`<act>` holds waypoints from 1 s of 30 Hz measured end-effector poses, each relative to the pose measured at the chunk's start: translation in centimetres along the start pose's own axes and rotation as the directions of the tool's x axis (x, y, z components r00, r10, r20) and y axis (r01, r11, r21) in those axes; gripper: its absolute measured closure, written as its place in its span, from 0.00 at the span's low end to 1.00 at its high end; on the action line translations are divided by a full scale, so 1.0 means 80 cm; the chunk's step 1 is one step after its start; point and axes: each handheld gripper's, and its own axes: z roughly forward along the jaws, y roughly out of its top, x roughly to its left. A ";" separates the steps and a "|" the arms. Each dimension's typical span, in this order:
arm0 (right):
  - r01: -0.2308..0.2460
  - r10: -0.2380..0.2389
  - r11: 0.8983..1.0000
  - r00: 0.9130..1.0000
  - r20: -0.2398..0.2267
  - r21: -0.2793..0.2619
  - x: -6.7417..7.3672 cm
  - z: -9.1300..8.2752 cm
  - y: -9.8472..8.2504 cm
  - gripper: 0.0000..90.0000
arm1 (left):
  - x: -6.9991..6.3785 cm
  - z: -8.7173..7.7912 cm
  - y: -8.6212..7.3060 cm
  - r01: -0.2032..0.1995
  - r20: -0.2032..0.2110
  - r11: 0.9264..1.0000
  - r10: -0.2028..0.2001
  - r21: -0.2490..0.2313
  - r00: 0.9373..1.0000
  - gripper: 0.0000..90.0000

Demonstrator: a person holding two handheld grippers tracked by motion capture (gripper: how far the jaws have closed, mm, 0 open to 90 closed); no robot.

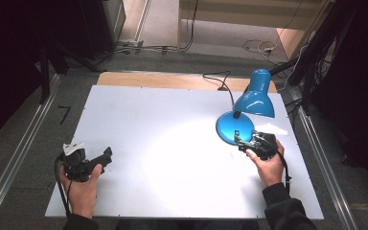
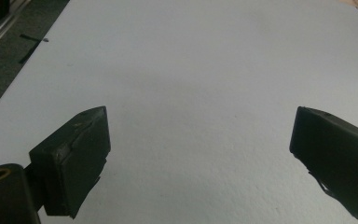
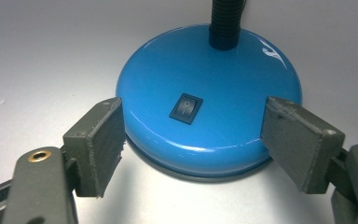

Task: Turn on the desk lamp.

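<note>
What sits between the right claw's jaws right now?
In the right gripper view, the blue lamp base lies between the open right claw, its black rocker switch roughly centred.

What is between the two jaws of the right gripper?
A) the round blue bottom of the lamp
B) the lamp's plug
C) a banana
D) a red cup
A: in the right gripper view the open right gripper has one jaw on each side of the lamp's blue base, the one with the black switch on top.
</note>
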 end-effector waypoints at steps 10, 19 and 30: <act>-0.005 0.005 1.000 1.000 -0.002 0.007 -0.005 -0.006 -0.004 0.23 | 0.000 0.000 0.000 -0.001 0.001 1.000 0.001 0.000 1.000 0.06; -0.009 0.010 1.000 1.000 -0.008 0.009 -0.010 -0.012 -0.006 0.23 | 0.000 0.000 0.000 0.000 0.001 1.000 0.000 0.000 1.000 0.06; -0.012 0.012 1.000 1.000 -0.002 0.008 -0.017 -0.021 -0.009 0.23 | -0.001 0.000 0.000 0.000 0.003 1.000 0.000 0.000 1.000 0.06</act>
